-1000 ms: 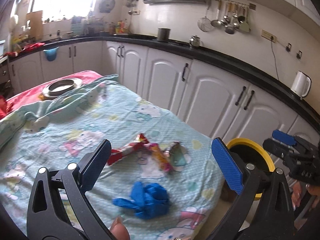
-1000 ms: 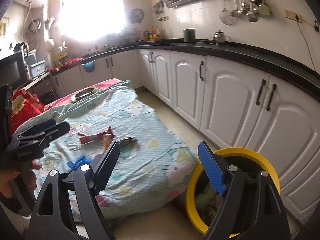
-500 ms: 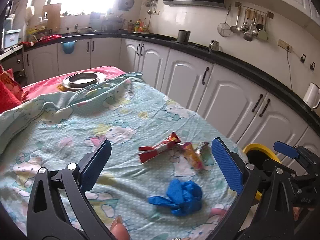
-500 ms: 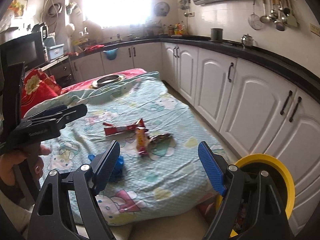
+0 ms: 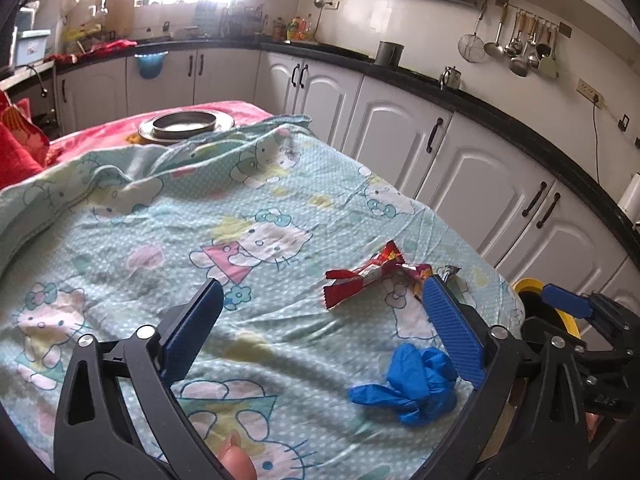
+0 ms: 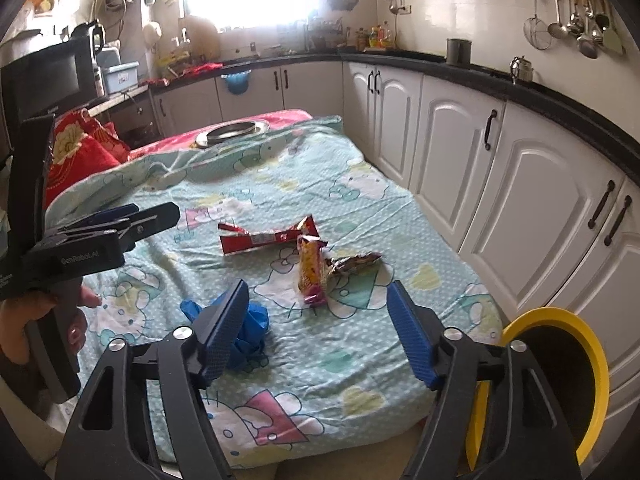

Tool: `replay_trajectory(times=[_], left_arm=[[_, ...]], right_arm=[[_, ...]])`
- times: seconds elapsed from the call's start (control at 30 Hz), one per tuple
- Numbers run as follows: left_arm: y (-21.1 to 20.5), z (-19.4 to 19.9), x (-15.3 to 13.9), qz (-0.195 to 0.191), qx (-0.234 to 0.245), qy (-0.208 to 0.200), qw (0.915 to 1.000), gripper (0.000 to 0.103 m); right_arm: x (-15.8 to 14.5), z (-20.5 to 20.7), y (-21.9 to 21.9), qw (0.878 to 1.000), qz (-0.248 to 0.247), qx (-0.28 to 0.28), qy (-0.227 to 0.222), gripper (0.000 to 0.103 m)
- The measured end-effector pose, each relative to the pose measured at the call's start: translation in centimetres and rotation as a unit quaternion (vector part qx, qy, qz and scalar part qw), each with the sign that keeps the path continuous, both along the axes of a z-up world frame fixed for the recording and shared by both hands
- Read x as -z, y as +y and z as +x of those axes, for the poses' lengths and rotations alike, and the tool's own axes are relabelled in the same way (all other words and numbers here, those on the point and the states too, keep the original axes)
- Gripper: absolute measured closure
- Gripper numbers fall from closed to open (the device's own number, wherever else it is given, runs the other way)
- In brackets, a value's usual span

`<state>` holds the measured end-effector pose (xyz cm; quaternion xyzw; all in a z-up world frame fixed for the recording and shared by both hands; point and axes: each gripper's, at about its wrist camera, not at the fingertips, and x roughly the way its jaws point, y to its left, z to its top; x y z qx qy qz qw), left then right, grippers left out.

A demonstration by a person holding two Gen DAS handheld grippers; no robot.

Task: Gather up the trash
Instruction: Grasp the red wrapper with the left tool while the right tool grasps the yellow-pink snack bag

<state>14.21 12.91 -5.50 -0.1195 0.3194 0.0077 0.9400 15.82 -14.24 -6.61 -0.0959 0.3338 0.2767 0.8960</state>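
Both tongs we tilt down over the sheet [image 6: 360, 192]: left gripper [image 5: 320, 328] spread wide and empty, right gripper [image 6: 316, 332] closing, nothing between its pads. We count three wrappers: red [image 6: 264, 238], orange [image 6: 310, 270], silvery [image 6: 354, 264], touching mid-sheet, and one blue glove [image 6: 252, 328] beside them. One yellow bin [image 6: 560, 384] stands at the corner.

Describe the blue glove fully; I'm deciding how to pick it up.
The blue glove is thin and rubbery-looking, crumpled into a loose wad with limp fingers trailing out one side. It lies flat on the cartoon-print sheet near the bed's front edge, apart from the wrappers. Nothing grips it.
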Motion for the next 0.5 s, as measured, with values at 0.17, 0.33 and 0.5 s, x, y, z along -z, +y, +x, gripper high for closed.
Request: replay_trajectory(times=[0.17,0.33,0.5], left_arm=[[0.6,1.1,0.9,-0.022,0.015,0.014,0.9996,0.027],[0.6,2.5,1.6,-0.036,0.039,0.024,0.9983,0.04],[0.0,4.4,2.7,-0.046,0.073,0.044,0.9953,0.045]], right_arm=[[1.6,1.5,0.9,1.0,-0.006,-0.003,0.025,0.047],[3.3,2.9,1.8,0.999,-0.007,-0.002,0.053,0.057],[4.5,4.0,2.1,0.997,-0.011,-0.001,0.073,0.061]])
